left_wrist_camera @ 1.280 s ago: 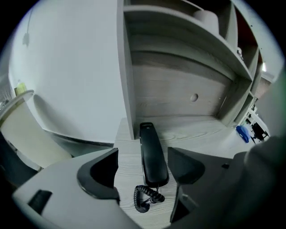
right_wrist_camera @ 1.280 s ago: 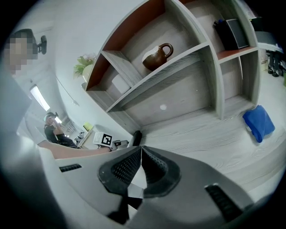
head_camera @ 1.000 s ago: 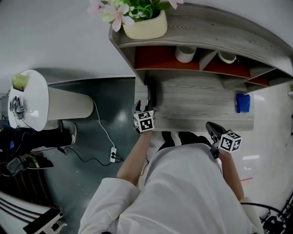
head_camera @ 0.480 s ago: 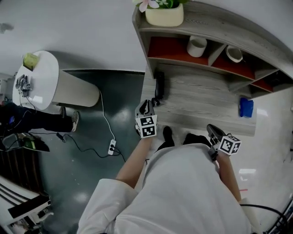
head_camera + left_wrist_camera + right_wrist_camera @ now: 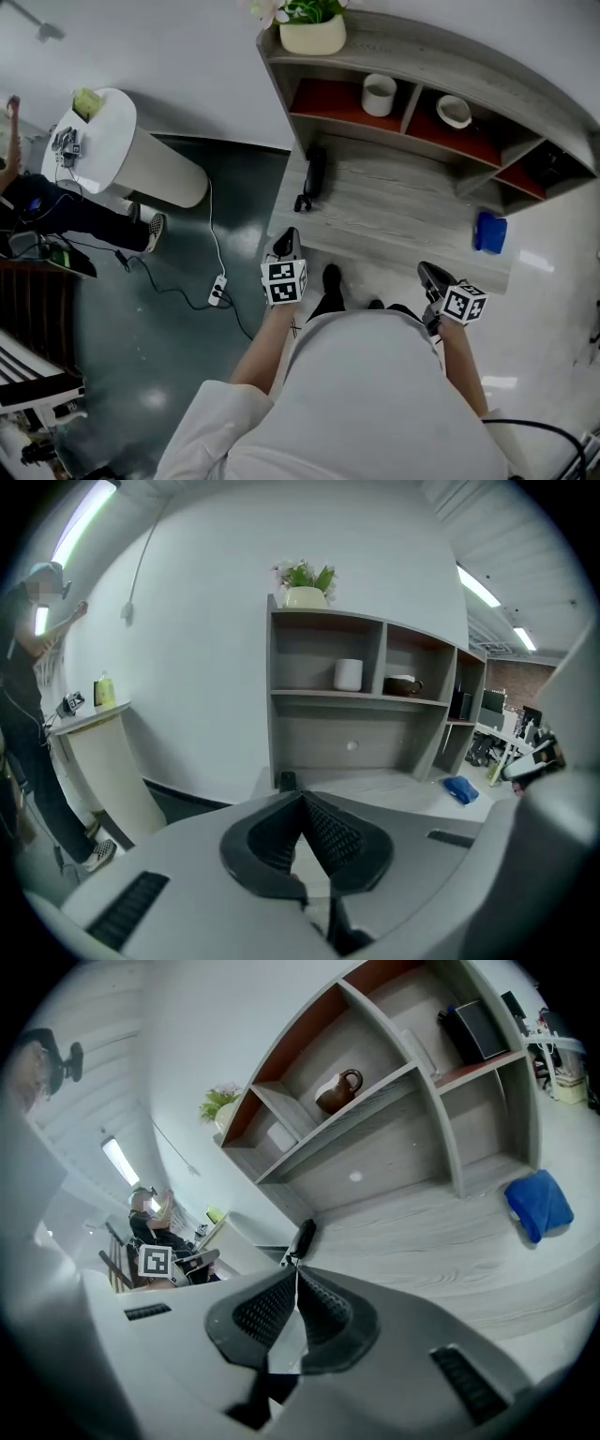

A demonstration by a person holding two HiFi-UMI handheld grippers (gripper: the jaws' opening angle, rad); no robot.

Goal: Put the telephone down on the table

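The black telephone (image 5: 313, 176) lies flat on the left end of the grey wooden table (image 5: 403, 211), with nothing holding it. My left gripper (image 5: 288, 238) hangs off the table's front edge, below the telephone and apart from it, shut and empty. In the left gripper view its jaws (image 5: 302, 797) meet, with the telephone (image 5: 288, 781) just beyond them. My right gripper (image 5: 429, 273) is off the front edge further right, also shut and empty. In the right gripper view its tips (image 5: 296, 1270) are together and the telephone (image 5: 304, 1237) lies ahead on the table.
A blue cloth (image 5: 489, 232) lies at the table's right end. The shelf unit behind holds a white cup (image 5: 379, 94), a bowl (image 5: 455, 111) and a flower pot (image 5: 313, 33) on top. A white round stand (image 5: 103, 141), a floor power strip (image 5: 217, 292) and a seated person are at the left.
The left gripper has let go of the telephone, drawn back off the table's front edge and shut its jaws. The telephone stays lying on the table. The right gripper has barely moved.
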